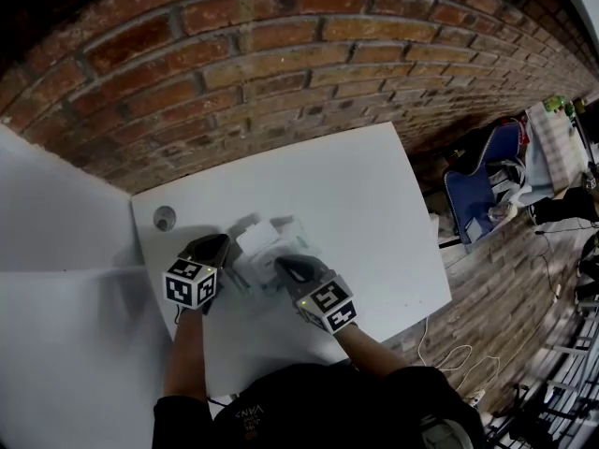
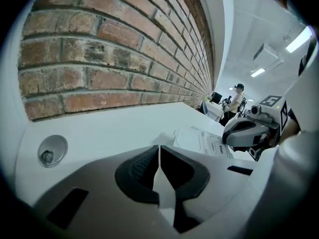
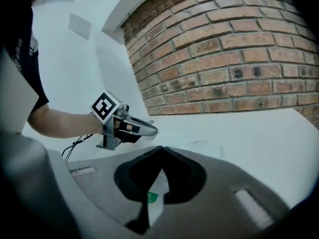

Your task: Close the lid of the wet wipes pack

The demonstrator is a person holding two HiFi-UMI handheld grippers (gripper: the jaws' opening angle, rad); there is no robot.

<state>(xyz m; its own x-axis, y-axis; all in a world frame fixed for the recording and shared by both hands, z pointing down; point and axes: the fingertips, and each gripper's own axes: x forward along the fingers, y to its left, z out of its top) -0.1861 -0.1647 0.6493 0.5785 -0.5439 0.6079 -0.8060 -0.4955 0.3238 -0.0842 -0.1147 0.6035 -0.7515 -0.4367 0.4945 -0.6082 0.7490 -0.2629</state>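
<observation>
Head view: wet wipes pack (image 1: pixel 271 239) lay on my white bench (image 1: pixel 374 204).
I had the left gripper (image 1: pixel 223 241) and right gripper (image 1: pixel 281 265) at it, each with jaws together, holding nothing.

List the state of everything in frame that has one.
left gripper: shut, empty, beside the wet wipes pack.
right gripper: shut, nothing gripped, tips over the wet wipes pack.
wet wipes pack: lying flat on the white table, between the grippers.
lid: looks down flat; can't tell if it's snapped shut.
</observation>
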